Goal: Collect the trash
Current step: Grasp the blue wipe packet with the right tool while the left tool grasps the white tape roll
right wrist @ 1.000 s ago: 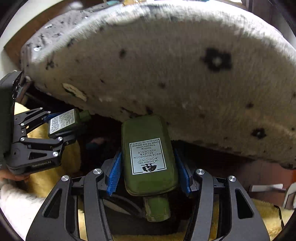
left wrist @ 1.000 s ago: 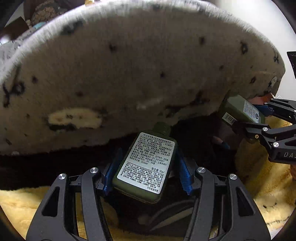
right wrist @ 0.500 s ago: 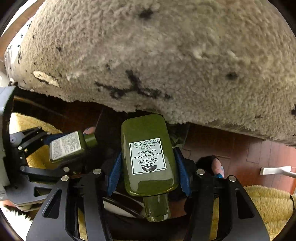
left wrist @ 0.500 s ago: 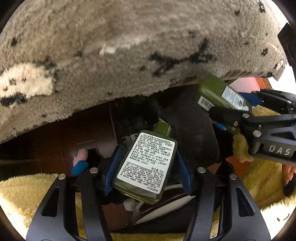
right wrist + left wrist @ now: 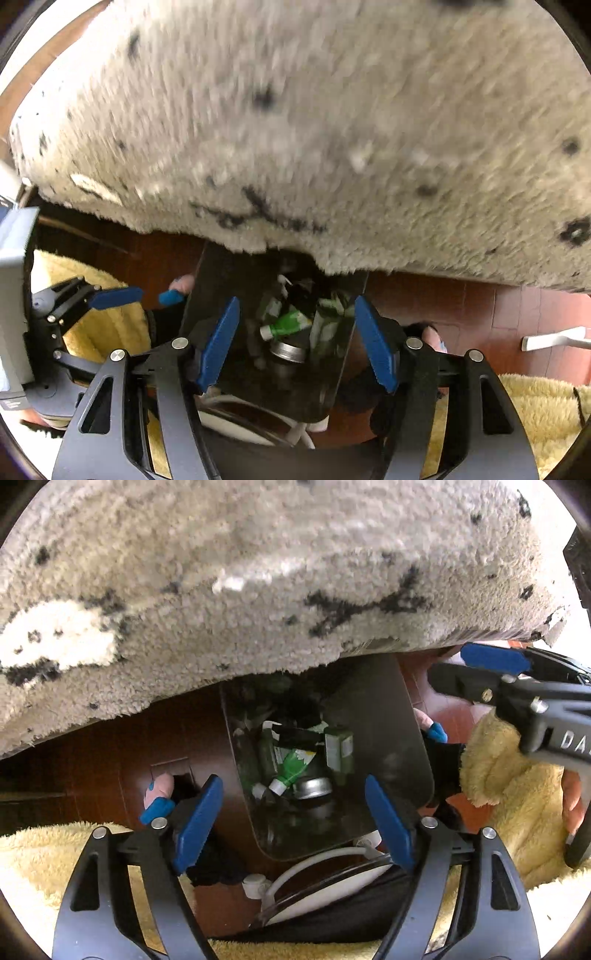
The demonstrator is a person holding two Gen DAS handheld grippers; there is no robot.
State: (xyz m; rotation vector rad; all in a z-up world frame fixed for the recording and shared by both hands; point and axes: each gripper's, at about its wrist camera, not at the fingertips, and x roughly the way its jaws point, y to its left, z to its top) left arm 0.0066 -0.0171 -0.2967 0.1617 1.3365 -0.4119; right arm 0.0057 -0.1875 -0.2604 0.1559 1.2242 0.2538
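My left gripper [image 5: 293, 814] hangs over a dark bin [image 5: 402, 746], its jaws opening with nothing between them. Inside the bin lie a green bottle [image 5: 338, 753] with a pale label, a bright green tube [image 5: 295, 768] and a metal lid [image 5: 314, 788]. My right gripper [image 5: 297, 332] is above the same bin [image 5: 207, 295], jaws also opening and empty. The green tube [image 5: 288, 323] and the metal lid [image 5: 288, 350] show below it. Each gripper appears in the other's view: the right gripper [image 5: 480, 672] at the right, the left gripper [image 5: 107, 310] at the left.
A shaggy grey-white rug [image 5: 258, 590] with black marks fills the upper half and overhangs the bin's far side. Toes with blue nails [image 5: 159, 801] stand on the red-brown floor [image 5: 461, 302] either side of the bin. Yellow fleece sleeves [image 5: 509, 775] and a white cable [image 5: 295, 871] lie near.
Both grippers have opened and let go of their green bottles, which no longer sit between the pads. Both have sunk toward the bin, whose contents now show.
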